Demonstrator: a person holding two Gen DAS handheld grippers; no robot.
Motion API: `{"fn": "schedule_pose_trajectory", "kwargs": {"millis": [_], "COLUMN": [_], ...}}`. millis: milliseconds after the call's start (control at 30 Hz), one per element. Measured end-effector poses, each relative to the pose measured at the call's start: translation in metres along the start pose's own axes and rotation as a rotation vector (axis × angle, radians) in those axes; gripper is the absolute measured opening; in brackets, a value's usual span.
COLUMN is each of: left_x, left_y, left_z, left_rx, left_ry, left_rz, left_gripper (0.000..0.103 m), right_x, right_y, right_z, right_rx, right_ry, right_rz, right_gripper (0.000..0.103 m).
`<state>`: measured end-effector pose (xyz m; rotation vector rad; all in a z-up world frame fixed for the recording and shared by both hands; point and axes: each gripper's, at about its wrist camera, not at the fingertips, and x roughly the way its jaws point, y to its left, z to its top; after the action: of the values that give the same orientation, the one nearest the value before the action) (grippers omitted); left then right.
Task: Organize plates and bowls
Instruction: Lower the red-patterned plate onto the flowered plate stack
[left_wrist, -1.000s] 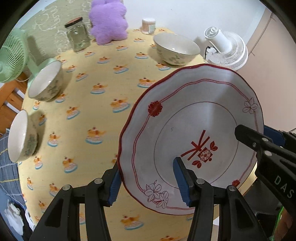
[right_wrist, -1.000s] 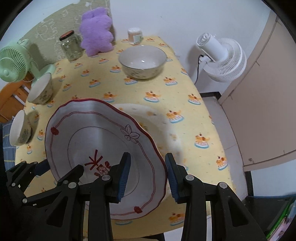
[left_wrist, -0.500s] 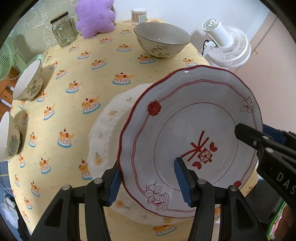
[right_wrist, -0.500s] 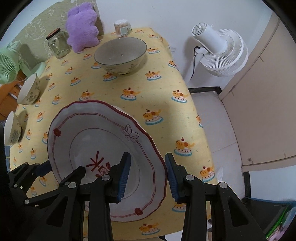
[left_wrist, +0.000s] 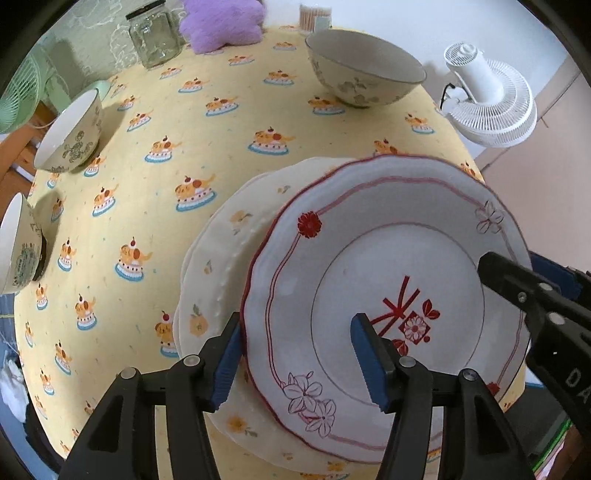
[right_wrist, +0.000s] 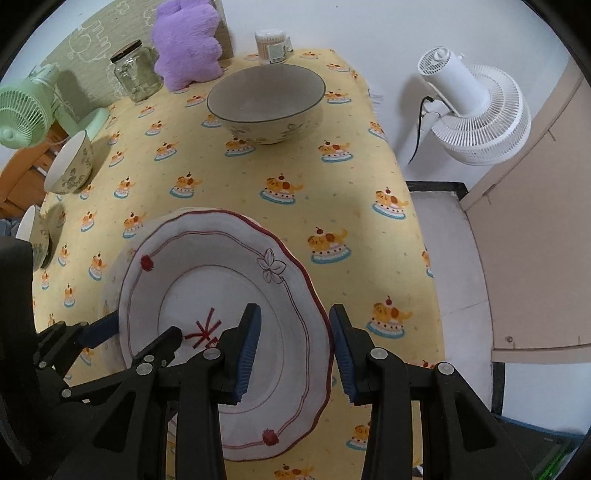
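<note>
A red-rimmed plate (left_wrist: 388, 295) is held tilted over a cream plate (left_wrist: 218, 273) that lies flat on the counter (left_wrist: 229, 125) near its front edge. The left gripper (left_wrist: 299, 354) straddles the plate's left rim — its jaws are opening, one blue pad seen just at the rim's outer edge, the other standing clear above the plate's face. The right gripper (right_wrist: 293, 350) is set across the opposite rim, one pad over the face and one behind; whether the pads press cannot be told. Relative to the cream plate, a large bowl (right_wrist: 266, 103) is seen at the far end of the counter, and two small bowls (left_wrist: 70, 136) (left_wrist: 18, 247) stand to the left — well apart from it. A glass jar (right_wrist: 136, 75), a purple plush toy (right_wrist: 186, 42) and a green fan (right_wrist: 22, 110) are at the far left corner, with a white fan (right_wrist: 476, 118) beyond the counter's right edge.
</note>
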<state>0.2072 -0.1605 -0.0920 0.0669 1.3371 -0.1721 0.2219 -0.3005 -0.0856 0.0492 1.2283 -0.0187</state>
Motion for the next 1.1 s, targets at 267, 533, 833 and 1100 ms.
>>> {"fn": "schedule_pose_trajectory", "kwargs": {"millis": [267,533,833,1100], "left_x": [0.003,0.006,-0.008,-0.011], "left_y": [-0.005,-0.012,0.001,0.026], "left_z": [0.004,0.000,-0.006,-0.012], "left_rx": [-0.009,0.018,-0.012,-0.074], "left_ry": [-0.020,-0.023,-0.031,-0.025], "left_rz": [0.044,0.108,0.098,0.090], "left_gripper": [0.061,0.067,0.074,0.075], "right_x": [0.007,0.009,0.012,0.024], "right_y": [-0.003,-0.002,0.003,0.024], "right_z": [0.003,0.001,0.001,0.001], "right_rx": [-0.009,-0.008,-0.015,-0.047], "right_ry": [0.003,-0.009,0.005,0.016], "right_rz": [0.005,0.037,0.053,0.026], "right_gripper": [0.042,0.042,0.040,0.039]}}
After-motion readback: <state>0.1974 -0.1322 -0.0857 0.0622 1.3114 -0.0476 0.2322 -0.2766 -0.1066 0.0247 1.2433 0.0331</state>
